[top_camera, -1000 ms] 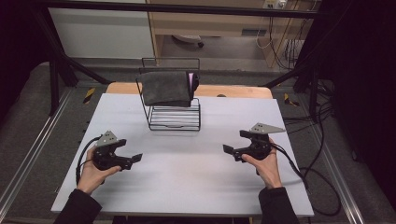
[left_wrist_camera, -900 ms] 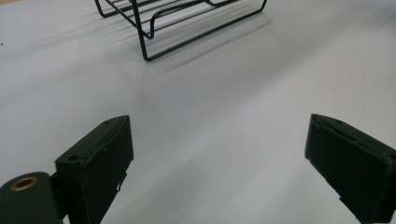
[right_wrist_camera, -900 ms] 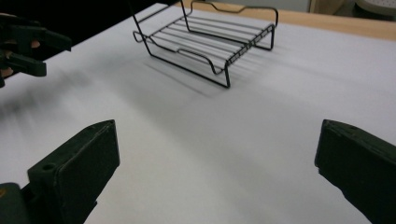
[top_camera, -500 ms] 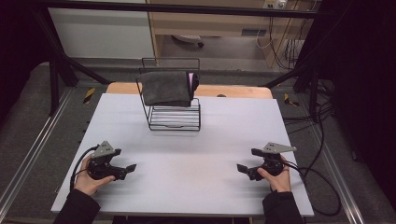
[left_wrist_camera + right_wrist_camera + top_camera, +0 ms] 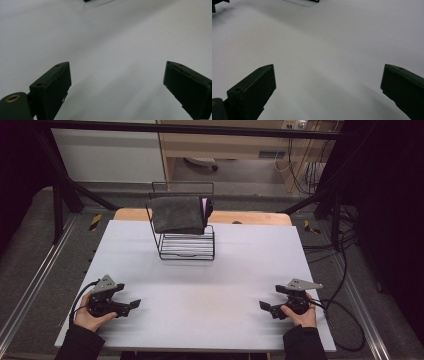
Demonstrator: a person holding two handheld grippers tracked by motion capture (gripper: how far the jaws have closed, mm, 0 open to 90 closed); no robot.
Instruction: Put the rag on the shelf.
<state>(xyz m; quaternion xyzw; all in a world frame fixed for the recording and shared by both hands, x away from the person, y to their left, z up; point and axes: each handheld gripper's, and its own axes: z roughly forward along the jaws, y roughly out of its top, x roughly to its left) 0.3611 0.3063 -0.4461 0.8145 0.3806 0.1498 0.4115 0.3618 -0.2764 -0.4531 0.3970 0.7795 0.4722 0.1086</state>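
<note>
Left gripper: jaws spread wide, low over the near left of the white table; holding nothing
Right gripper: jaws spread, near right edge; empty
Wire rack: far centre, well apart from both
Grey cloth: draped over the rack's top

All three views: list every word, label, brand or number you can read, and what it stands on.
No text can be read.
The wire rack, the grey cloth draped on it and the white table bear no print.
The left gripper and right gripper show no legible marking.
</note>
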